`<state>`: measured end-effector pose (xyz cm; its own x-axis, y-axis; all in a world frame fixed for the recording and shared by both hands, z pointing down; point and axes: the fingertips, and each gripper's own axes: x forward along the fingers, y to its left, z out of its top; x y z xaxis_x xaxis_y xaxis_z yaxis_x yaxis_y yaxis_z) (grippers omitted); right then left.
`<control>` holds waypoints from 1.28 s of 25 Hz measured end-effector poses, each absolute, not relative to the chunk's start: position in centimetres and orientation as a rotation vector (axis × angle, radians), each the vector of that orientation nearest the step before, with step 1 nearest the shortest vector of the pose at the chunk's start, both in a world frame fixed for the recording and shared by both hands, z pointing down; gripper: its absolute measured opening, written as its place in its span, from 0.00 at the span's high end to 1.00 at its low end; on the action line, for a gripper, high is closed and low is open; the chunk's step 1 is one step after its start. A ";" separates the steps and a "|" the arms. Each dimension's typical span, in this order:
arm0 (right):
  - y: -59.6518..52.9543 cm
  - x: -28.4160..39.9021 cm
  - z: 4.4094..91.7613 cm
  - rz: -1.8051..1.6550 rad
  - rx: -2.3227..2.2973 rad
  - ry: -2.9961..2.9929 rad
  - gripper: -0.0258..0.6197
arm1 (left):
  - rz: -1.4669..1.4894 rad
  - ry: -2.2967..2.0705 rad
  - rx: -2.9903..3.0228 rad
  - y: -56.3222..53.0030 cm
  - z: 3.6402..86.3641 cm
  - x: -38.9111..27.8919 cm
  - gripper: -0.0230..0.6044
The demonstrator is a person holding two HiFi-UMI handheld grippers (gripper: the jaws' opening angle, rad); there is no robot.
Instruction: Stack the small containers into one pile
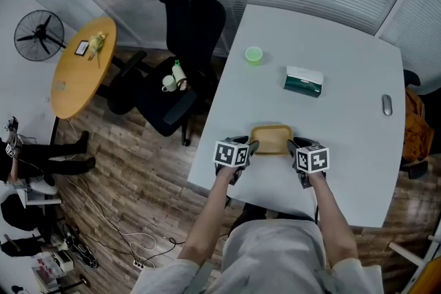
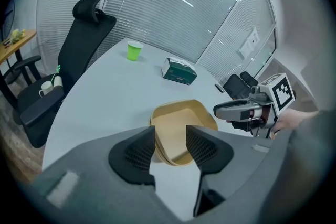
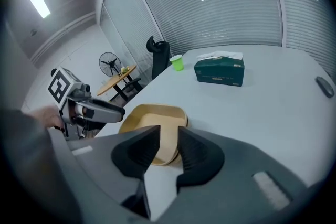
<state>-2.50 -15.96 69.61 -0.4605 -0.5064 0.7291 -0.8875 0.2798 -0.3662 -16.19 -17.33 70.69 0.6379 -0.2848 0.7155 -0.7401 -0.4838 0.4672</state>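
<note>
A pile of nested tan containers (image 1: 271, 139) rests near the front edge of the white table (image 1: 344, 148). My left gripper (image 1: 249, 148) is at the pile's left side and my right gripper (image 1: 295, 147) at its right side. In the left gripper view the left gripper (image 2: 170, 136) stands open, and the pile's near corner (image 2: 181, 131) shows in the wide gap without touching the pads. In the right gripper view the right gripper (image 3: 168, 136) has a narrower gap, the tan pile (image 3: 152, 126) shows just beyond it, and the pads do not press on it.
A green cup (image 1: 253, 55) and a green tissue box (image 1: 303, 81) sit farther back on the table. A grey mouse (image 1: 387, 105) lies at the right. A black office chair (image 1: 182, 65) stands at the table's left edge, with a round wooden table (image 1: 79, 69) beyond it.
</note>
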 end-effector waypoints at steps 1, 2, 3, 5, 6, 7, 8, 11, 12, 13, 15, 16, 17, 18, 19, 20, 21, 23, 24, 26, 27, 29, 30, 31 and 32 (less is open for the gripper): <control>-15.7 -2.6 69.9 1.068 1.235 -2.071 0.80 | 0.728 -0.791 2.062 -17.2 70.7 -16.0 0.66; -15.5 -2.7 70.1 1.080 1.221 -2.060 0.80 | 0.733 -0.783 2.062 -17.0 70.8 -15.8 0.66; -15.3 -2.7 70.3 1.089 1.212 -2.053 0.80 | 0.737 -0.777 2.061 -16.7 70.9 -15.6 0.66; -14.9 -2.3 70.1 1.096 1.216 -2.057 0.80 | 0.737 -0.777 2.067 -16.3 70.7 -15.4 0.66; -14.8 -2.1 69.8 1.097 1.223 -2.067 0.80 | 0.730 -0.786 2.073 -16.3 70.5 -15.4 0.66; -14.7 -2.0 69.5 1.099 1.228 -2.083 0.80 | 0.718 -0.801 2.081 -16.2 70.2 -15.4 0.66; -14.6 -1.9 69.2 1.097 1.231 -2.100 0.80 | 0.702 -0.817 2.089 -16.1 69.9 -15.4 0.66; -13.5 -1.5 68.6 1.084 1.242 -2.137 0.80 | 0.675 -0.864 2.110 -14.9 69.0 -15.1 0.66; -13.0 -1.3 68.4 1.080 1.244 -2.146 0.80 | 0.673 -0.878 2.112 -14.3 68.7 -15.0 0.66; -12.4 -1.2 68.2 1.074 1.243 -2.154 0.80 | 0.667 -0.889 2.112 -13.6 68.3 -14.8 0.66; -11.4 -1.2 67.7 1.050 1.227 -2.171 0.80 | 0.643 -0.905 2.116 -12.0 67.5 -14.4 0.66; -10.9 -1.1 67.5 1.035 1.219 -2.181 0.80 | 0.633 -0.916 2.120 -11.2 67.1 -14.1 0.66; -10.5 -0.9 67.2 1.021 1.215 -2.189 0.80 | 0.625 -0.934 2.125 -10.5 66.7 -14.0 0.66; -10.2 -0.7 66.9 1.013 1.215 -2.198 0.80 | 0.618 -0.958 2.128 -9.9 66.3 -13.9 0.66; -10.0 -0.6 66.6 1.008 1.217 -2.207 0.80 | 0.608 -0.986 2.127 -9.4 66.0 -13.9 0.66; -9.7 -0.4 66.3 1.003 1.218 -2.217 0.80 | 0.593 -1.015 2.122 -9.0 65.8 -13.9 0.66; -9.4 -0.4 66.0 0.995 1.215 -2.228 0.80 | 0.570 -1.044 2.113 -8.6 65.5 -13.9 0.66; -8.5 -0.5 65.6 0.970 1.195 -2.254 0.80 | 0.511 -1.101 2.080 -7.9 65.0 -14.0 0.69; -8.1 -0.6 65.5 0.956 1.181 -2.266 0.80 | 0.487 -1.130 2.064 -7.4 64.8 -13.9 0.72; -7.1 -0.5 65.5 0.939 1.159 -2.282 0.81 | 0.459 -1.172 2.046 -6.4 64.5 -13.7 0.76; -6.7 -0.4 65.5 0.935 1.156 -2.286 0.82 | 0.449 -1.187 2.044 -5.9 64.5 -13.5 0.76; -6.0 -0.2 65.4 0.930 1.158 -2.295 0.85 | 0.428 -1.214 2.040 -5.0 64.2 -13.2 0.77; -5.7 -0.2 65.3 0.927 1.159 -2.300 0.85 | 0.420 -1.230 2.036 -4.5 64.2 -13.2 0.78; -5.3 -0.2 65.2 0.924 1.157 -2.307 0.86 | 0.415 -1.250 2.033 -4.0 64.1 -13.1 0.79; -5.0 -0.2 65.1 0.919 1.153 -2.315 0.88 | 0.413 -1.272 2.031 -3.6 64.0 -13.2 0.81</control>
